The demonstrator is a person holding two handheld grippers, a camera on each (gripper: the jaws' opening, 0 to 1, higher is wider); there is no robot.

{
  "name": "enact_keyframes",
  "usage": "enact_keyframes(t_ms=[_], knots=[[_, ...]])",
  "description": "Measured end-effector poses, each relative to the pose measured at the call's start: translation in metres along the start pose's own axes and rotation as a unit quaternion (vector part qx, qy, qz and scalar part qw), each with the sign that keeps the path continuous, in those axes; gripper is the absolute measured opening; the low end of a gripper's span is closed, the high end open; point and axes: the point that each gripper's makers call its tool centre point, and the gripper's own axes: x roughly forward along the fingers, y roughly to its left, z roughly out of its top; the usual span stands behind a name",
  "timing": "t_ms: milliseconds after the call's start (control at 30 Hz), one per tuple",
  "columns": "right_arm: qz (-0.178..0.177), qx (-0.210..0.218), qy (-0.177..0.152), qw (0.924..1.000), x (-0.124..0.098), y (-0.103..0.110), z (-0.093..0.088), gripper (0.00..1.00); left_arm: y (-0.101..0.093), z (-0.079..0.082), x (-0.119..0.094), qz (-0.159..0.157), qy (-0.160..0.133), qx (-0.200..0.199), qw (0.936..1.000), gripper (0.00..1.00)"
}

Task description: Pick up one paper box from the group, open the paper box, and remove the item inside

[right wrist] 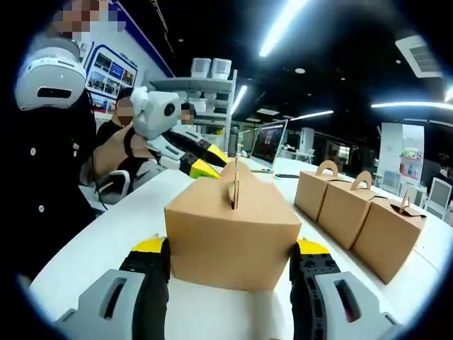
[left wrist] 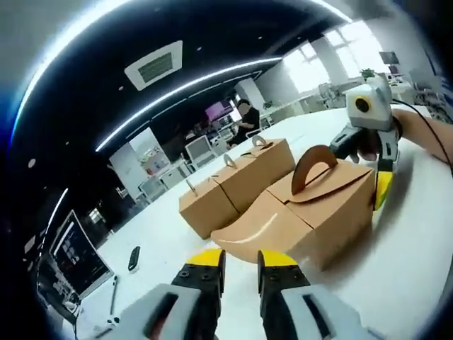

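A brown paper box [right wrist: 230, 234] with an arched handle sits on the white table [right wrist: 92, 255]. My right gripper [right wrist: 232, 261] is shut on it, one jaw on each side wall. In the left gripper view the same box [left wrist: 333, 205] has a side flap [left wrist: 251, 230] bent out toward the camera. My left gripper [left wrist: 241, 261] is just short of that flap's edge, its yellow-tipped jaws a narrow gap apart with nothing seen between them. In the right gripper view the left gripper [right wrist: 207, 161] reaches in behind the box. The right gripper [left wrist: 382, 185] is at the box's far side.
Three more closed paper boxes stand in a row [left wrist: 237, 177], also seen to the right [right wrist: 354, 209]. A dark remote [left wrist: 133, 258] and a monitor [left wrist: 78, 255] lie at the table's left. A person's sleeve and hand [right wrist: 106, 152] are close on the left.
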Motion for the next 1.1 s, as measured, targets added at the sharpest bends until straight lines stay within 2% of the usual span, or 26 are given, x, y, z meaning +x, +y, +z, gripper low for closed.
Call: enact_keyframes(t_ms=[167,233,300,333,567,800,900,1000,1100], knots=[[0.0,0.0,0.0,1.0,0.0,0.0,0.0,0.68,0.009,0.008,-0.004,-0.004,-0.024,-0.064,0.9977,0.22],[0.0,0.0,0.0,1.0,0.0,0.0,0.0,0.68,0.014,0.008,-0.006,-0.001,-0.027,-0.067,0.9974,0.26],[0.0,0.0,-0.001,1.0,0.0,0.001,0.0,0.68,0.021,0.004,-0.009,0.016,-0.013,-0.024,0.9995,0.29],[0.0,0.001,-0.001,1.0,0.0,0.001,0.0,0.68,0.02,0.004,-0.009,0.016,-0.011,-0.016,0.9997,0.29],[-0.001,0.001,-0.001,1.0,0.0,0.002,0.0,0.68,0.013,0.005,-0.015,0.005,-0.021,-0.029,0.9993,0.3],[-0.001,0.004,-0.003,1.0,-0.001,0.002,0.0,0.68,0.014,0.007,-0.029,0.008,-0.024,0.002,0.9997,0.31],[-0.001,0.004,-0.002,1.0,0.0,0.001,0.0,0.68,0.007,0.017,-0.036,0.0,-0.036,0.033,0.9988,0.3],[-0.001,0.003,-0.002,1.0,0.0,0.001,0.0,0.68,-0.015,0.04,-0.043,-0.032,-0.067,0.066,0.9951,0.3],[-0.002,0.003,-0.002,1.0,-0.001,0.001,0.0,0.68,-0.037,0.059,-0.048,-0.065,-0.091,0.077,0.9907,0.3]])
